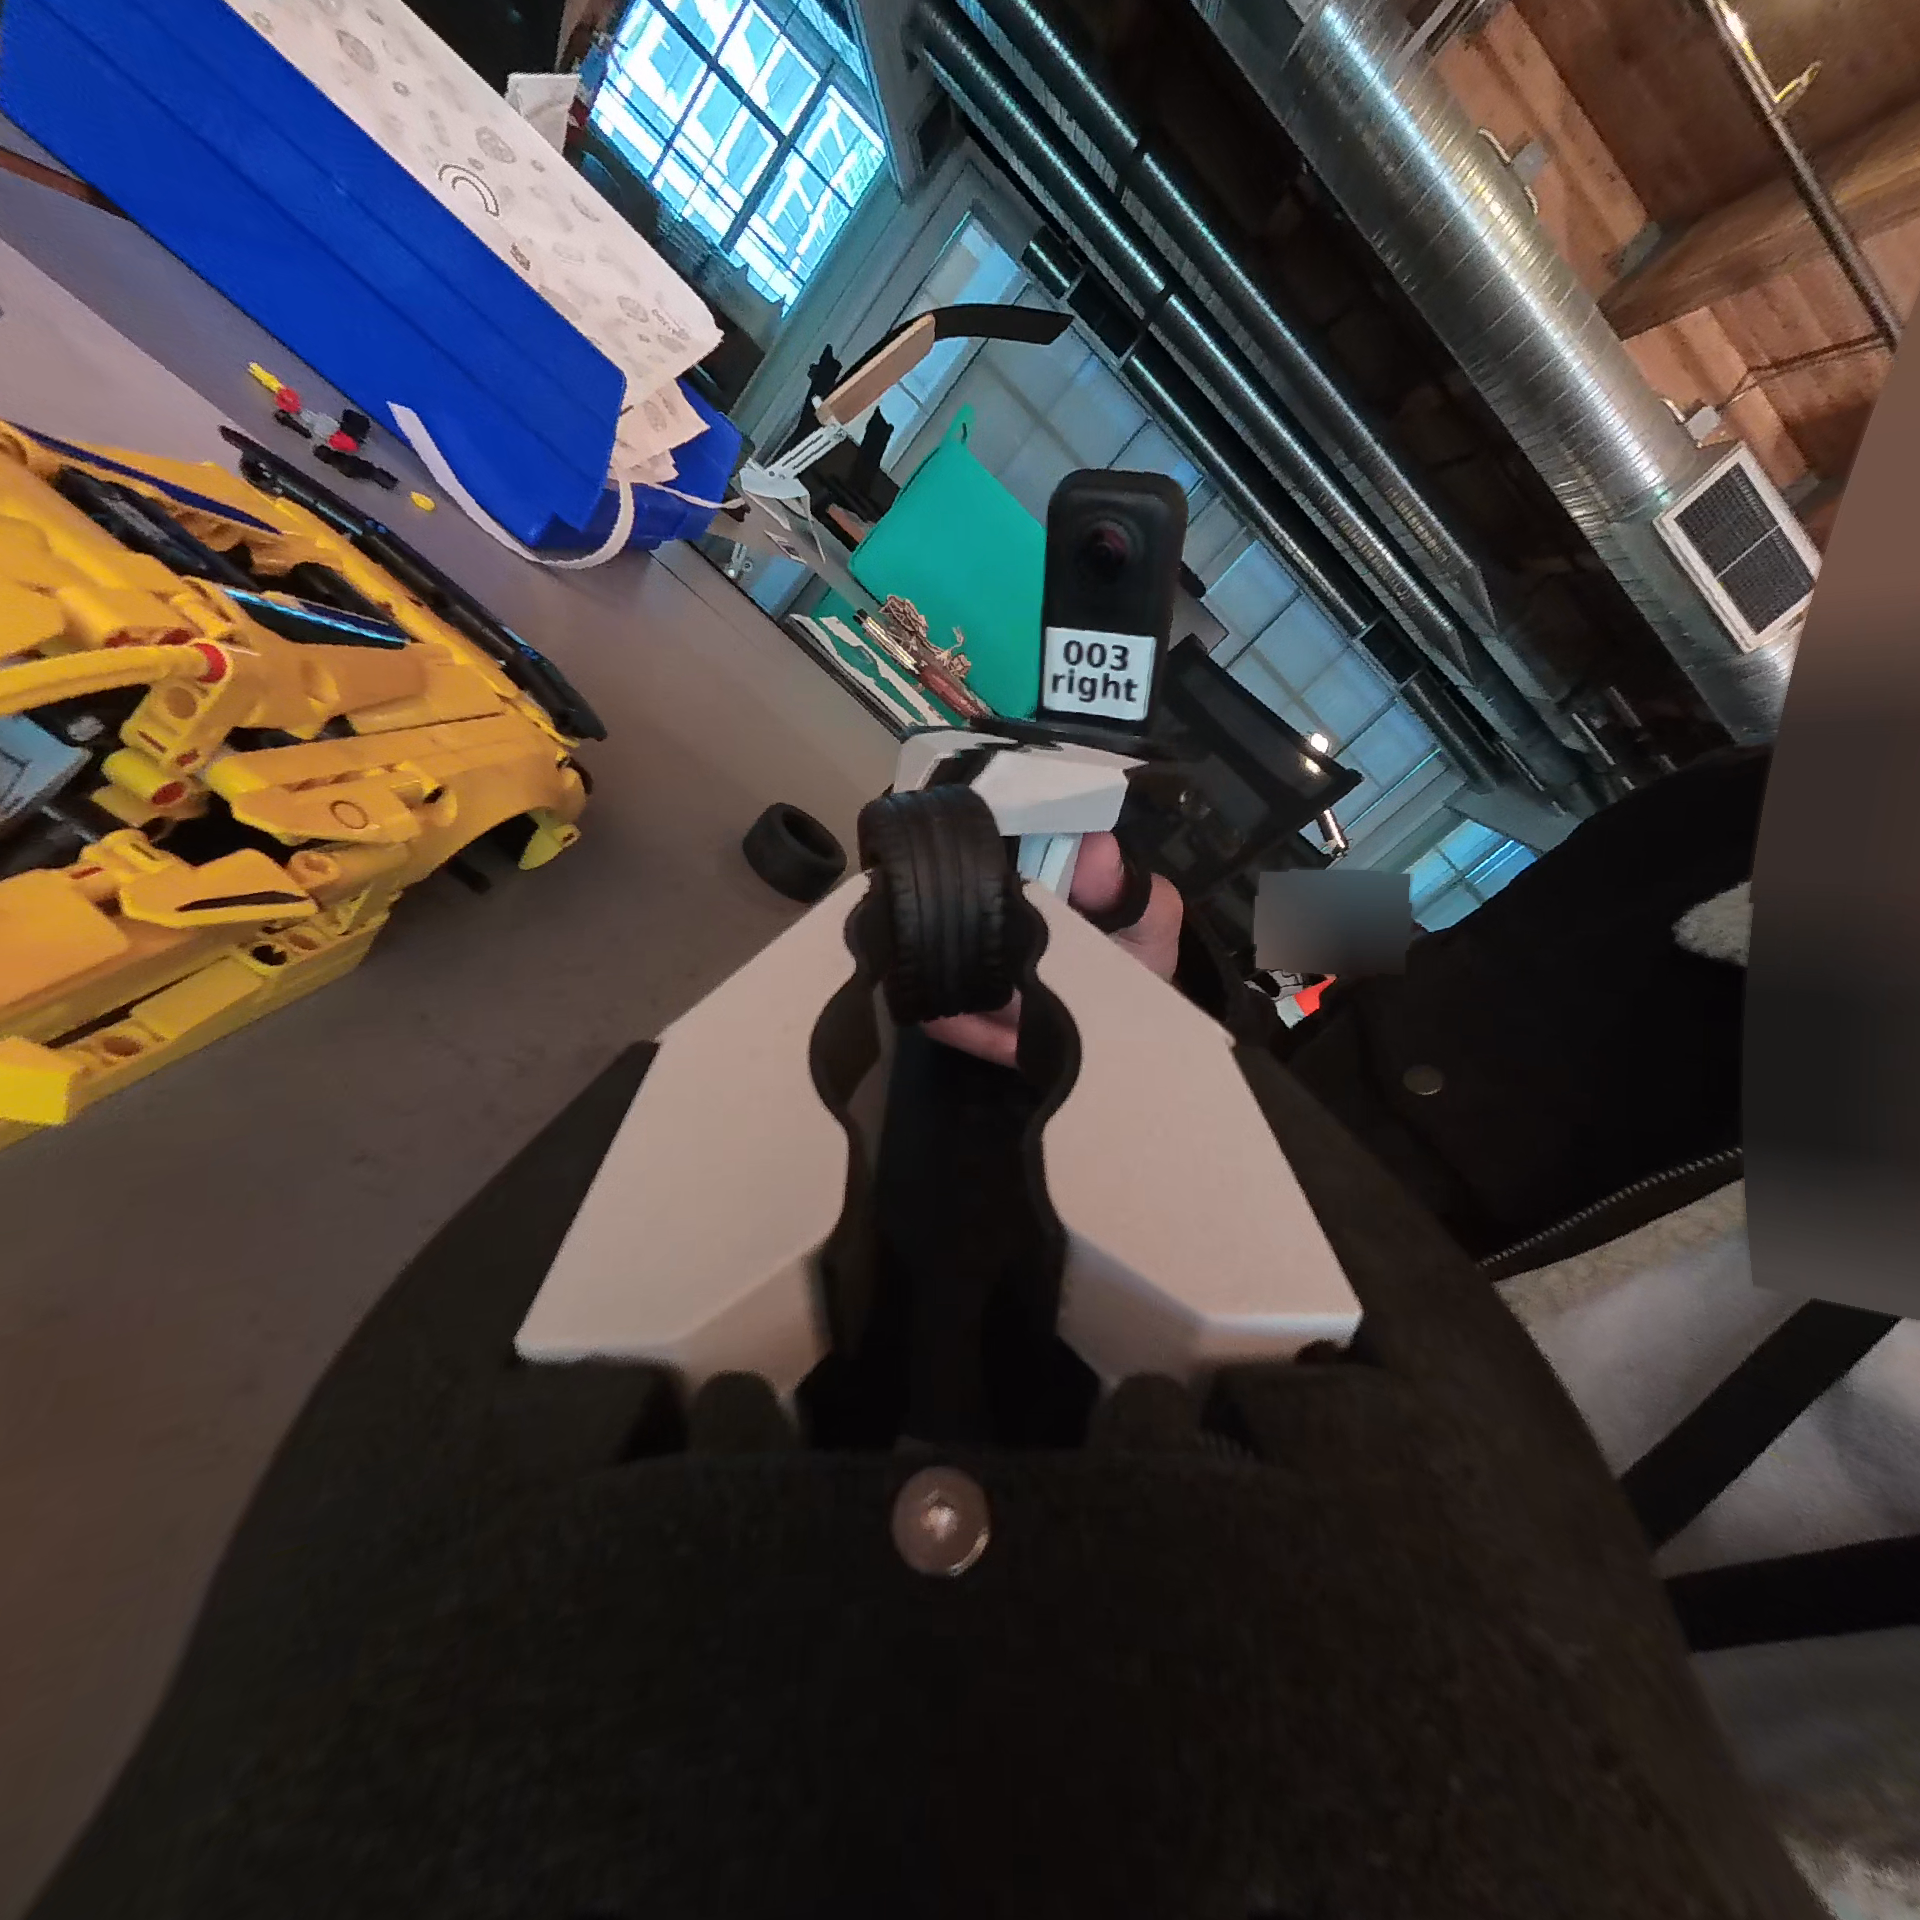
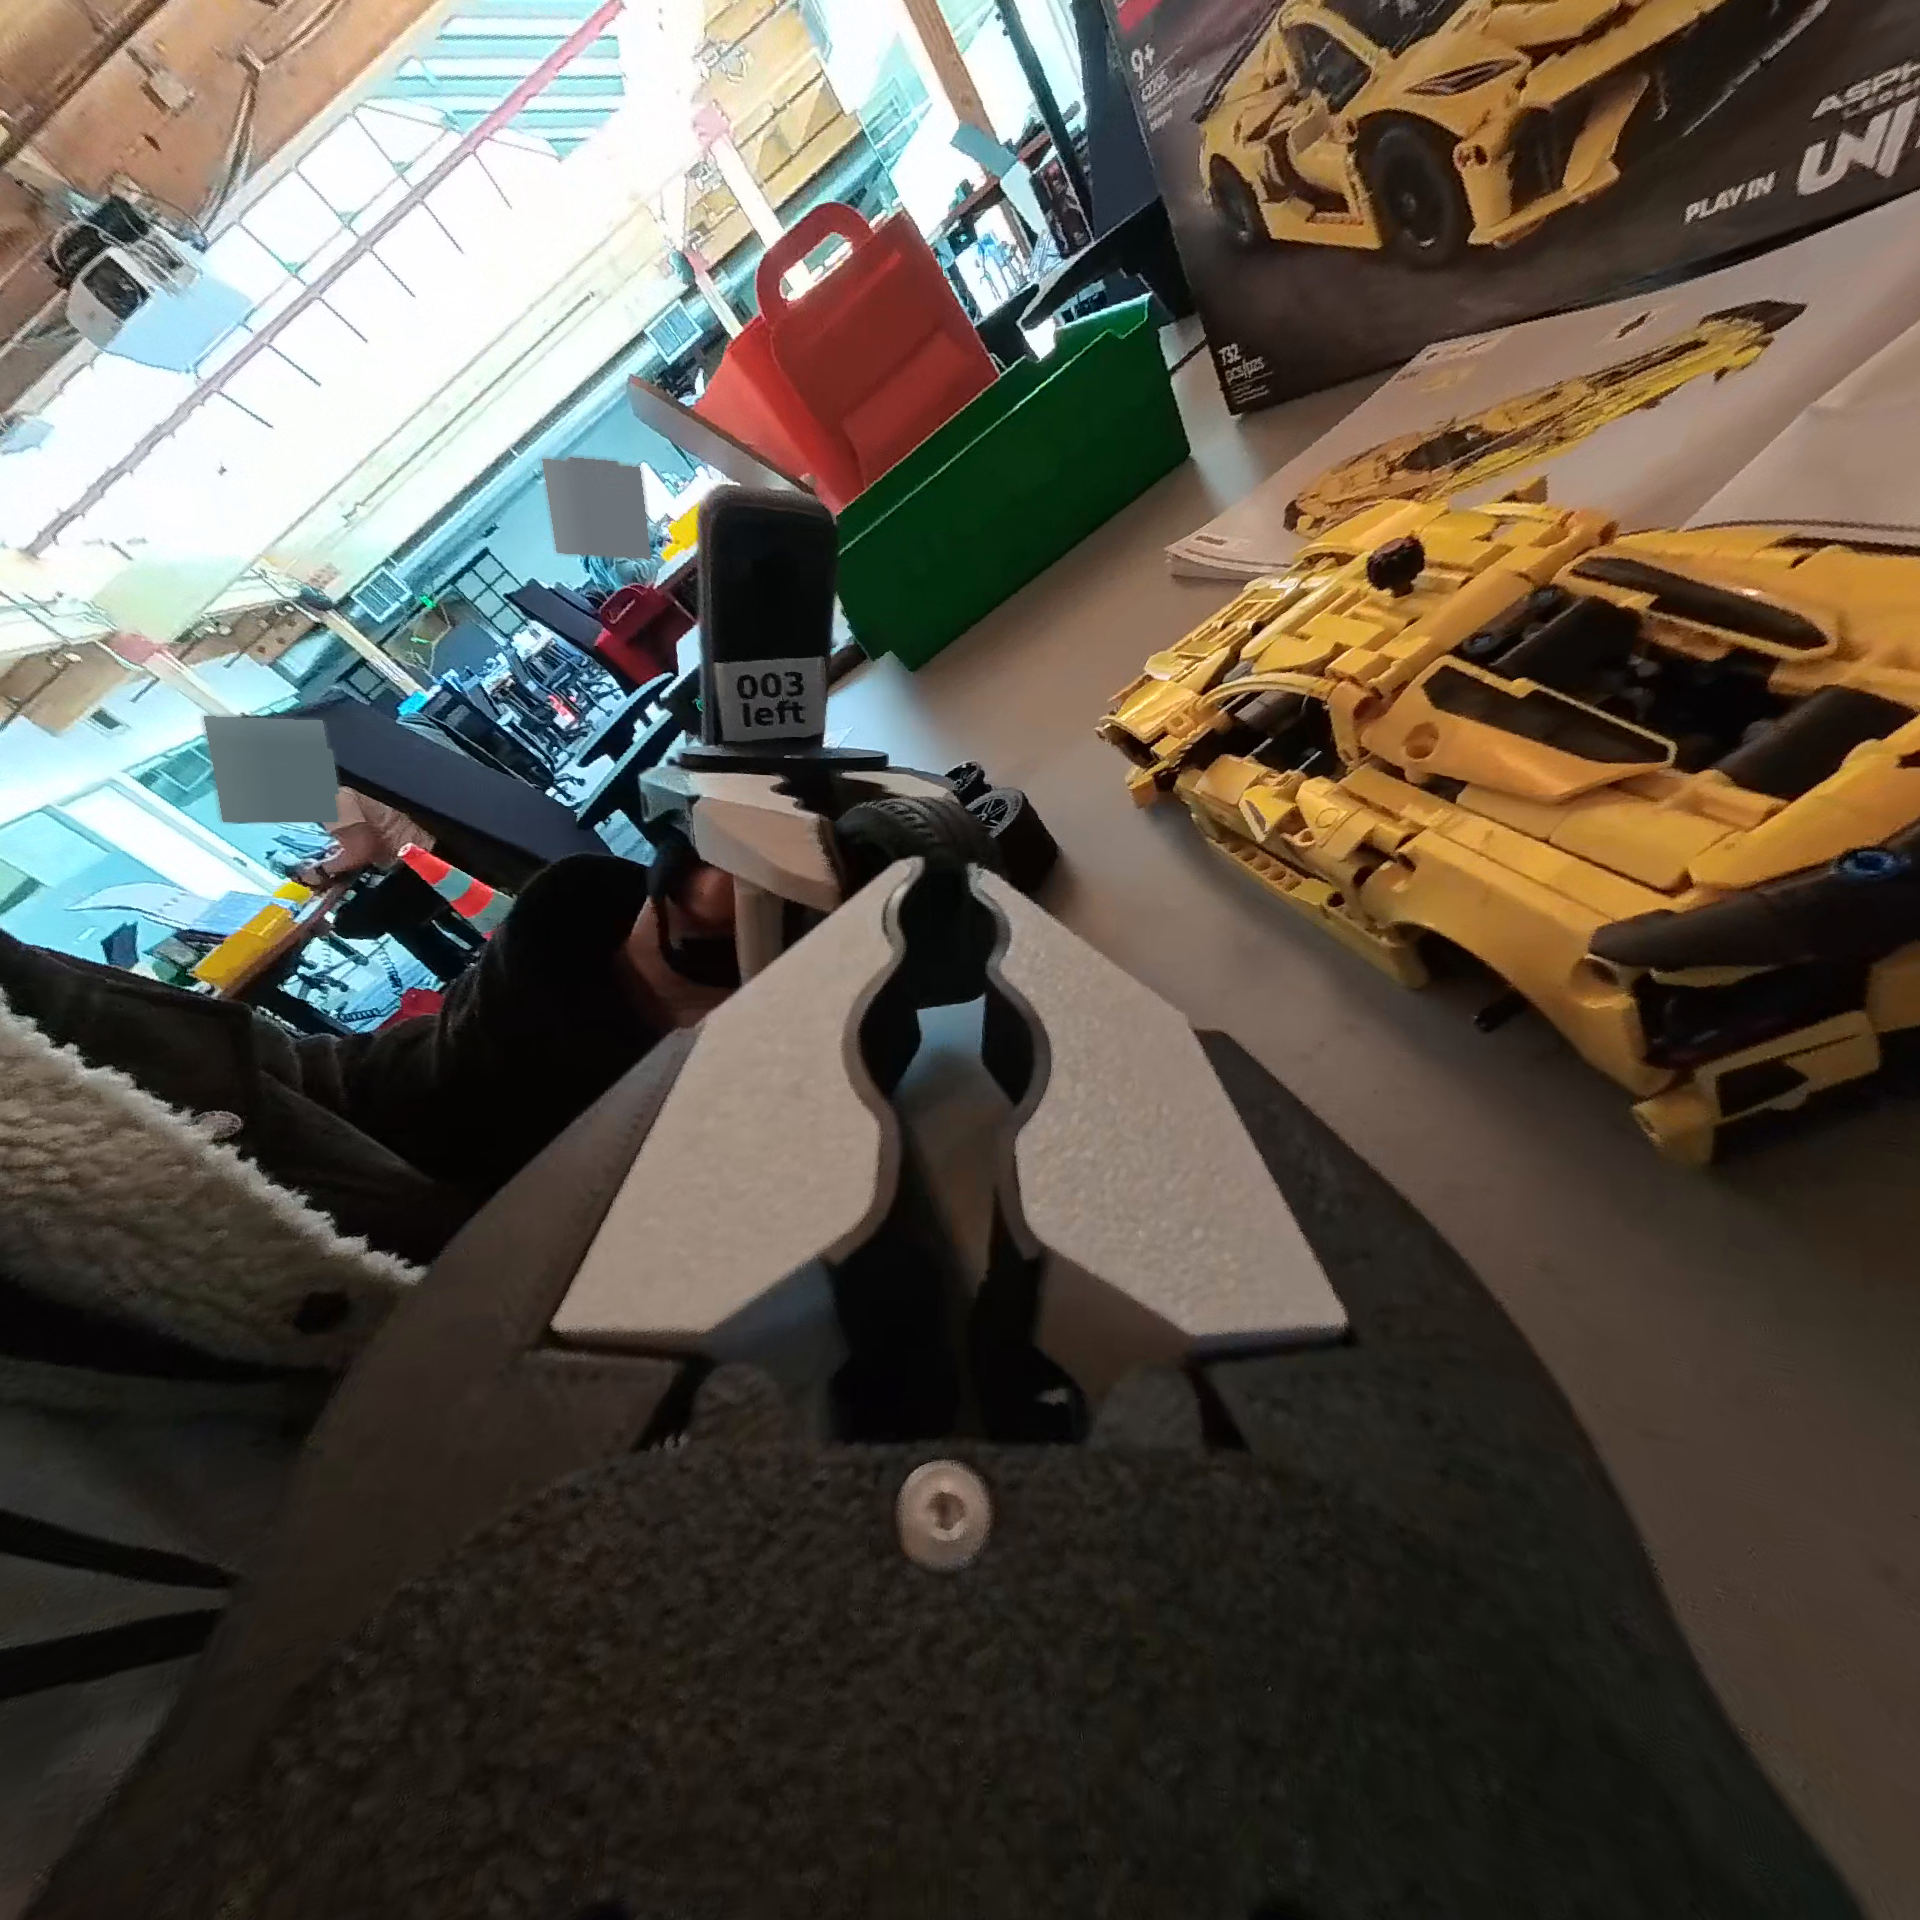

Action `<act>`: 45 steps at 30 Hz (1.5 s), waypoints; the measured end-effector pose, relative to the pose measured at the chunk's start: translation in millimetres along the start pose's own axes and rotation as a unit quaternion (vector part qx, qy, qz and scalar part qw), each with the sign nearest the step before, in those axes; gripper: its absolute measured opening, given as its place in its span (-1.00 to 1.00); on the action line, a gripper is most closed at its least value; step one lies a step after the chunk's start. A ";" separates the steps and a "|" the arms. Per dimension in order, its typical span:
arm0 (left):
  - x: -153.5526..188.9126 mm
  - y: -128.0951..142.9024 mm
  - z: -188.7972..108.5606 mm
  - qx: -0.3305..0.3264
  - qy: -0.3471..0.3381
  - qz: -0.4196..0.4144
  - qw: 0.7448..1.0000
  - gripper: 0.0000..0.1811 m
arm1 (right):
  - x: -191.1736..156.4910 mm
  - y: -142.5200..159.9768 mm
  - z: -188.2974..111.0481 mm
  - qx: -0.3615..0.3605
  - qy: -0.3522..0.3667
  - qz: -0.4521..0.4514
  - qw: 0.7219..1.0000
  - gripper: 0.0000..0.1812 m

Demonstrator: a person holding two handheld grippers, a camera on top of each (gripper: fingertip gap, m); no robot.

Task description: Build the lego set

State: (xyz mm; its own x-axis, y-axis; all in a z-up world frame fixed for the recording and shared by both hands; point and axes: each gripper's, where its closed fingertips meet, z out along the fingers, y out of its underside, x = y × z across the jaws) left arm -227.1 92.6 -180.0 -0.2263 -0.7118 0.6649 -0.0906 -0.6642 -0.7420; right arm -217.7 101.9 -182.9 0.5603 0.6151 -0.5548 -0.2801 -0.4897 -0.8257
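The left gripper (image 1: pixel 940 935) pinches a black tire (image 1: pixel 940 899) above the tabletop (image 1: pixel 312 1195); the right gripper (image 2: pixel 940 904) apparently clamps it too, beside the yellow car (image 2: pixel 1507 790).

Black tyre (image 1: pixel 940 904) pinched upright beside wheelless yellow car (image 1: pixel 249 727) on table.
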 end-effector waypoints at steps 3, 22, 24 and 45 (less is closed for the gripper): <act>3.6 -0.8 -0.9 0.003 0.017 -0.007 1.000 -0.75 | -3.5 -1.7 -0.4 0.006 -0.013 0.000 1.000 -0.93; -8.8 1.3 -2.3 0.003 0.017 -0.078 0.997 -0.76 | -4.5 -6.4 -4.1 0.015 0.056 -0.118 0.991 -1.00; -7.4 -0.6 -3.1 0.008 0.021 -0.074 0.997 -0.77 | -4.0 1.3 -0.3 -0.007 0.053 -0.116 0.992 -1.00; 8.1 0.4 -2.1 0.003 0.055 -0.053 0.997 -0.77 | -14.4 1.7 3.2 -0.003 -0.018 -0.089 0.996 -0.95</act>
State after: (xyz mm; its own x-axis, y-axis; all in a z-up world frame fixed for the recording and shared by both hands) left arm -231.1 87.0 -175.1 -0.3208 -0.6089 0.7255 -0.1133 -0.7359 -0.6676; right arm -228.7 94.2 -176.7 0.5721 0.7140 -0.4037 -0.1752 -0.3744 -0.9106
